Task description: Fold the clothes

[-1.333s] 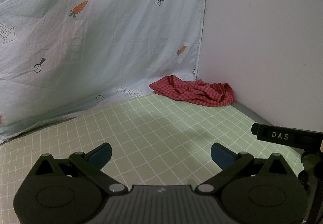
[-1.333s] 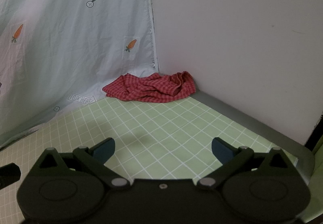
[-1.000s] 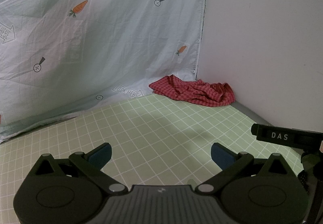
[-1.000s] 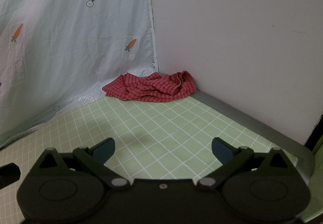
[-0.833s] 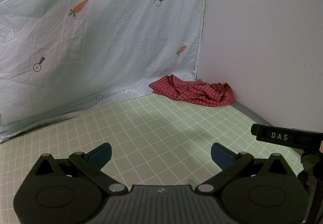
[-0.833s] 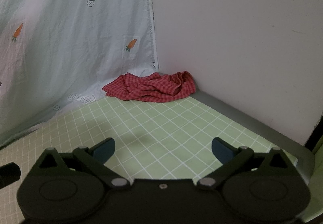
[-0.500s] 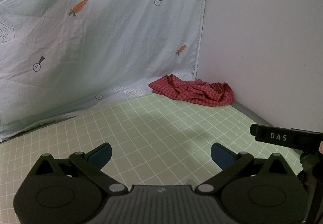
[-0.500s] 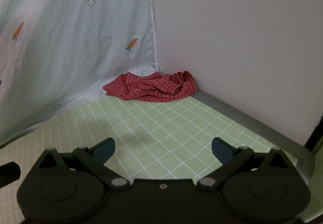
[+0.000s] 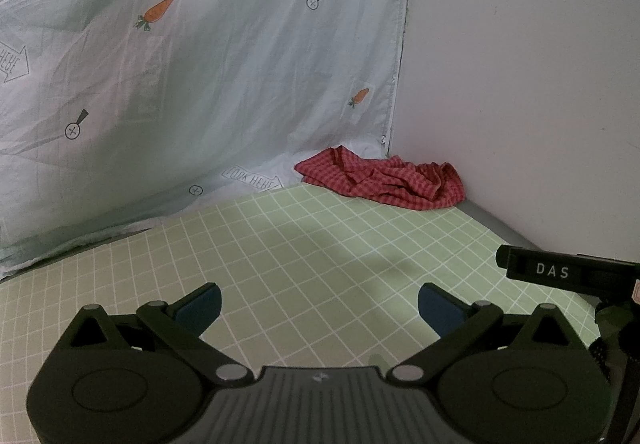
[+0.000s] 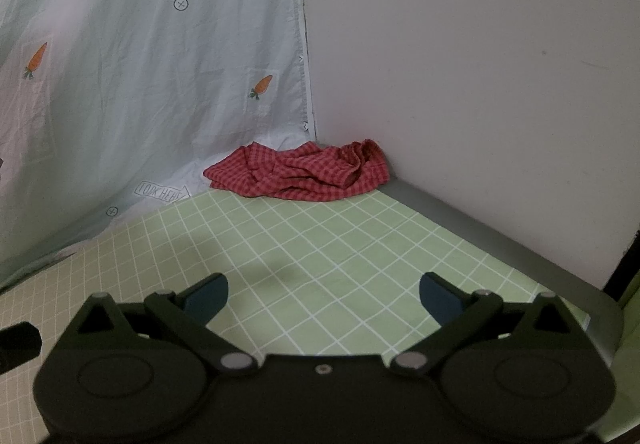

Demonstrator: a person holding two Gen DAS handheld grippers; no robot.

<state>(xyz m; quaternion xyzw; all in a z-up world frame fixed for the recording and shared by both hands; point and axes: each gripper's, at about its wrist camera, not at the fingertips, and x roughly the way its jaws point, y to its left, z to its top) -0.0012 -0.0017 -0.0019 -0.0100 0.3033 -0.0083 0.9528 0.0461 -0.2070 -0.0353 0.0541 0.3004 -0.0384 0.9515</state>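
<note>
In the far corner of the worktop (image 9: 280,244), a crumpled red checked cloth (image 9: 380,183) is lying in a heap where a plain white wall (image 9: 520,83) is meeting a pale hanging sheet (image 9: 200,83) printed with carrots and arrow signs. The cloth is resting partly on the green gridded mat (image 10: 320,244) covering the worktop and partly against the bottom edge of the sheet, with its right end touching the wall. The left gripper (image 9: 319,306) is hovering low over the near part of the mat, its jaws spread wide with nothing between them and its blue pads (image 9: 200,308) well apart from the cloth. The right gripper (image 10: 323,296) is hovering likewise over the mat, its jaws also spread wide and holding nothing, the cloth (image 10: 300,171) lying well ahead of it. In the left wrist view, a black bar marked "DAS" (image 9: 560,270) is showing at the right edge, just beside the left gripper. A grey rim of the worktop (image 10: 500,240) is running along the foot of the wall.
</note>
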